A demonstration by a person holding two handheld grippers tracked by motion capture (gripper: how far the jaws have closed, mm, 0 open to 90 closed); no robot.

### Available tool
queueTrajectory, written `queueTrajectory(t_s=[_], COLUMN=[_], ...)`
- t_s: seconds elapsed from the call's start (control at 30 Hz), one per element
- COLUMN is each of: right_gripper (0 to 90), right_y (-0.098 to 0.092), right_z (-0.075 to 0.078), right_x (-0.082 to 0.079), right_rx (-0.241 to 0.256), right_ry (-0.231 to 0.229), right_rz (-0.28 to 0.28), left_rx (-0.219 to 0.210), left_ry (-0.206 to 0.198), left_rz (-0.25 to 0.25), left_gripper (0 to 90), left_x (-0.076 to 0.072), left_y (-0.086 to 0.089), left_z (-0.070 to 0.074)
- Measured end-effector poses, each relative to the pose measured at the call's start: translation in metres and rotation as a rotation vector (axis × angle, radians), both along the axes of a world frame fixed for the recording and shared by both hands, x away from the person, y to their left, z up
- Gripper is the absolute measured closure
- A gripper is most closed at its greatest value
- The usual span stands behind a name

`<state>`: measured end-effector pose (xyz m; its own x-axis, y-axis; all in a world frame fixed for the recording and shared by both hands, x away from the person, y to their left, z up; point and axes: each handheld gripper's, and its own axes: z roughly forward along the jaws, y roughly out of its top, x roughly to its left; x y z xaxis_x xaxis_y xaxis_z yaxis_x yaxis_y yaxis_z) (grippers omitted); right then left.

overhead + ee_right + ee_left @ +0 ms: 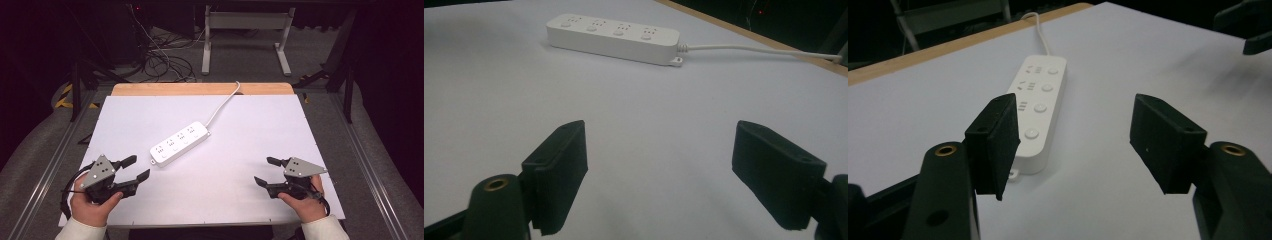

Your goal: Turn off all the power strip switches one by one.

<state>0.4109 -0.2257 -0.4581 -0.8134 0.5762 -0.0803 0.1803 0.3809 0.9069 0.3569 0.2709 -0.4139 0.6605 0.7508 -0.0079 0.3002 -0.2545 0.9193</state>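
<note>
Honestly, the main worry is that light white power strip (180, 143) skating across the smooth white desk (250, 190) the moment one tool nudges it. It lies flat a little left of the desk's middle, nothing pinning it, well clear of both tools. The left tool (134, 170) sits at the near left corner with its jaws spread wide and empty, and the strip's near end is just ahead of it in the left gripper view (1035, 112). The right tool (267, 172) rests at the near right, also gaping open with nothing between its pads, farther from the strip.

If either tool comes in at the end instead of across the narrow width, I reckon the body will pivot and slide instead of being caught. The white cord (225, 102) is the other snag: it runs off the far edge of the desk, so a lift or pull could draw it taut and tug the strip back or twist it out of the pads.

The strip's long axis runs on a diagonal, from near-left to far-right. Its cord end points to the far right, toward the wooden edge (200, 89); the free end points back at the left tool. Its sockets and buttons face up.
</note>
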Motion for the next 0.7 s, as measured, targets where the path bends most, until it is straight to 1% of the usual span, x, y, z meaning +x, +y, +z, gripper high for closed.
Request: queueTrajectory(t_s=[0.03,0.07,0.1,0.17,0.2,0.27,0.3,0.4,0.47,0.53,0.6,0.7], right_gripper=[22.7,22.7,22.7,22.7,22.7,22.7,22.7,22.7,22.6,22.4,22.4,22.4], right_y=[0.0,0.001,0.001,0.001,0.001,0.001,0.001,0.001,0.001,0.001,0.001,0.0], right_z=[0.0,0.0,0.0,-0.001,-0.001,-0.001,-0.001,-0.001,-0.001,-0.002,-0.002,-0.002], right_x=[0.0,0.0,0.0,0.0,0.0,0.0,0.0,0.0,0.0,0.0,0.0,0.0], right_rx=[0.004,0.004,0.003,0.004,0.003,0.002,0.002,0.002,0.006,0.005,0.007,0.008], right_ry=[0.005,0.005,0.007,0.009,0.009,0.009,0.01,0.013,0.016,0.017,0.019,0.02], right_rz=[0.005,0.004,0.004,0.004,0.005,0.005,0.005,0.004,0.006,0.007,0.009,0.008], left_rx=[0.0,0.0,0.006,0.007,-0.002,-0.005,-0.01,0.002,-0.007,-0.012,0.017,0.025], left_ry=[0.008,0.008,0.028,0.028,0.039,0.045,0.041,0.036,0.055,0.059,0.047,0.045], left_rz=[-0.012,-0.012,-0.017,-0.015,-0.019,-0.025,-0.022,-0.013,-0.009,-0.008,0.003,0.004], left_gripper=[42.4,42.4,42.6,42.4,41.8,42.2,42.4,44.0,45.0,46.4,46.9,47.0], left_x=[0.004,0.004,0.008,0.01,0.012,0.017,0.019,0.027,0.033,0.035,0.041,0.044], left_y=[-0.001,-0.001,-0.002,-0.003,-0.004,-0.005,-0.007,-0.01,-0.013,-0.015,-0.02,-0.023], left_z=[0.001,0.001,0.002,0.002,0.002,0.003,0.003,0.004,0.004,0.005,0.006,0.007])
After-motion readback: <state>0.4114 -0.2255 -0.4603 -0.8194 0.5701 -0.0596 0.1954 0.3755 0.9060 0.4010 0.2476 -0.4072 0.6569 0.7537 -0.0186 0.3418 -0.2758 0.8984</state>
